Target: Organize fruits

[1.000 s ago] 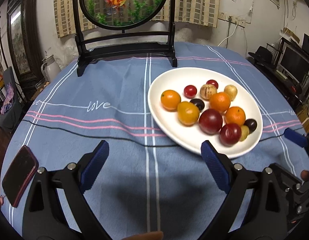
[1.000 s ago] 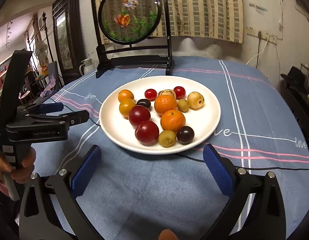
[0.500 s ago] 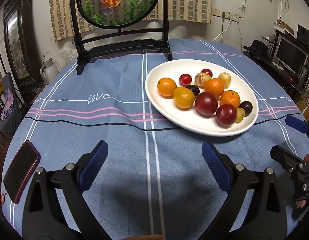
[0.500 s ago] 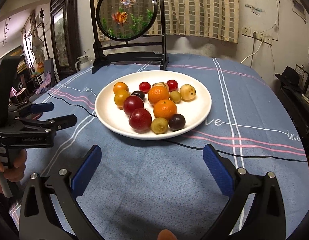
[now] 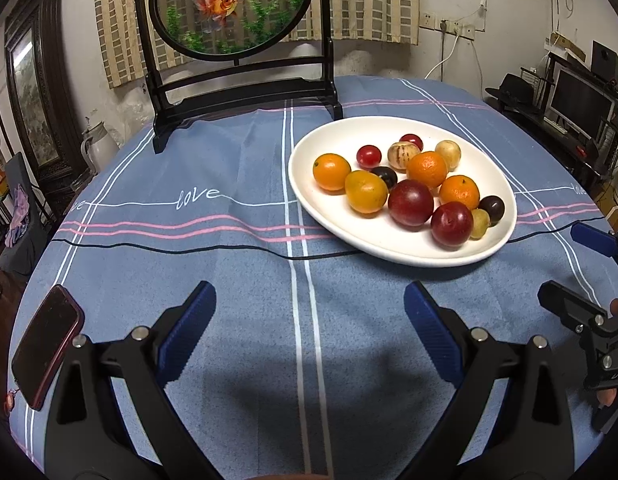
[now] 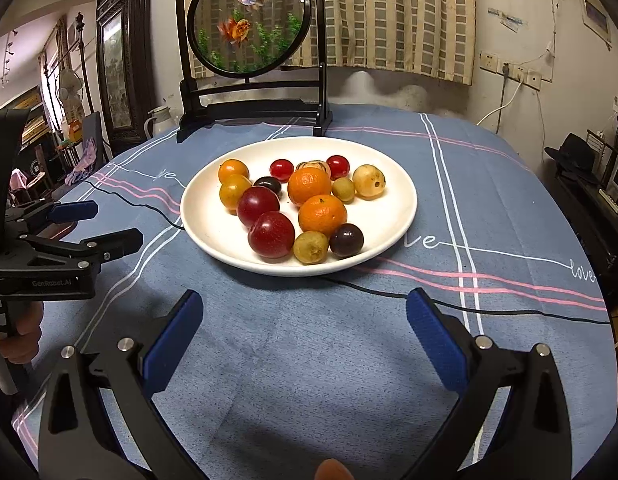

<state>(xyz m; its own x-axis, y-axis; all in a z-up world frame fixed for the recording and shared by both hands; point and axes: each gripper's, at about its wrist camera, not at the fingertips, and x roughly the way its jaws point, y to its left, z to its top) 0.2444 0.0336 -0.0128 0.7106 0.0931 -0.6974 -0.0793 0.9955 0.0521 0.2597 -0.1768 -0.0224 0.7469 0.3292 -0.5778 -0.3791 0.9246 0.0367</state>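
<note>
Fruits all heaped on plate, toward table's far right part, none loose on cloth. Could fit either a pile waiting to be sorted or a gathering already made; no telling which. Left gripper and right gripper both spread wide, holding nothing, hovering over near edge short of plate. For any pick: come in from above, close gently on one round fruit at widest girth, take outer pieces so neighbours stay put; plums and oranges likely to roll, small grapes easy to crush. Left view alone shows phone at near left edge; right view alone shows hand on left gripper's handle.
</note>
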